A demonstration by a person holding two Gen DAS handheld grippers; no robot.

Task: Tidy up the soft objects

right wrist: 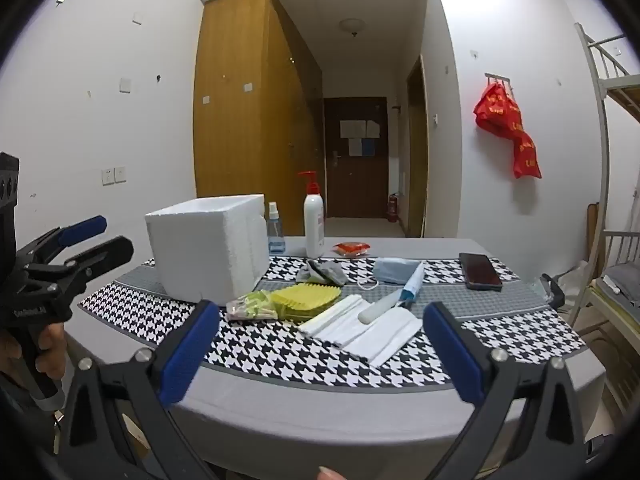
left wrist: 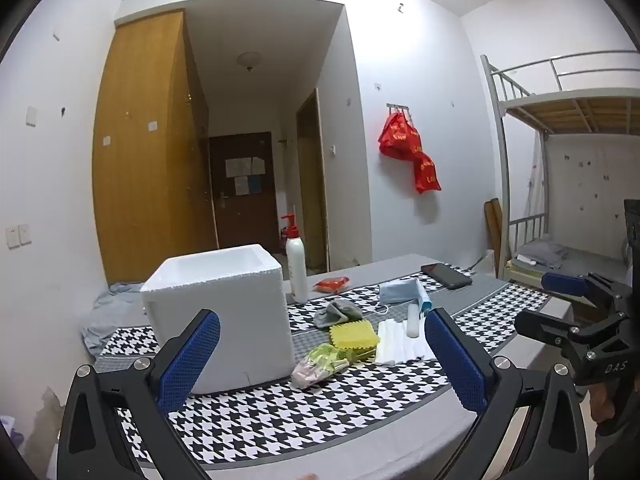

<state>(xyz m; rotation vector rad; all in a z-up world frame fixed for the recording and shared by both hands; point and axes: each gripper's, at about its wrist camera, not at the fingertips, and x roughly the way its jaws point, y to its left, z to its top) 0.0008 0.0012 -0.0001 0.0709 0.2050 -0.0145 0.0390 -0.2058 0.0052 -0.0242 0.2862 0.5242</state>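
A white foam box [left wrist: 224,316] [right wrist: 208,252] stands open-topped on the left of the table. Beside it lie a yellow sponge [left wrist: 354,334] [right wrist: 306,300], a green-and-pink plastic bag [left wrist: 320,364] [right wrist: 252,308], a white folded cloth [left wrist: 402,344] [right wrist: 360,330], a grey sock [left wrist: 338,312] [right wrist: 324,272] and a blue face mask [left wrist: 398,292] [right wrist: 396,270]. My left gripper [left wrist: 320,364] is open and empty, above the table's near edge. My right gripper [right wrist: 320,348] is open and empty, short of the cloth.
A white pump bottle [left wrist: 298,268] [right wrist: 314,224], a small spray bottle [right wrist: 275,232], a red packet [left wrist: 331,284] [right wrist: 352,249], a black phone [left wrist: 446,275] [right wrist: 479,271] and a white tube [left wrist: 414,320] [right wrist: 386,304] sit on the houndstooth table [right wrist: 280,356]. A bunk bed stands right.
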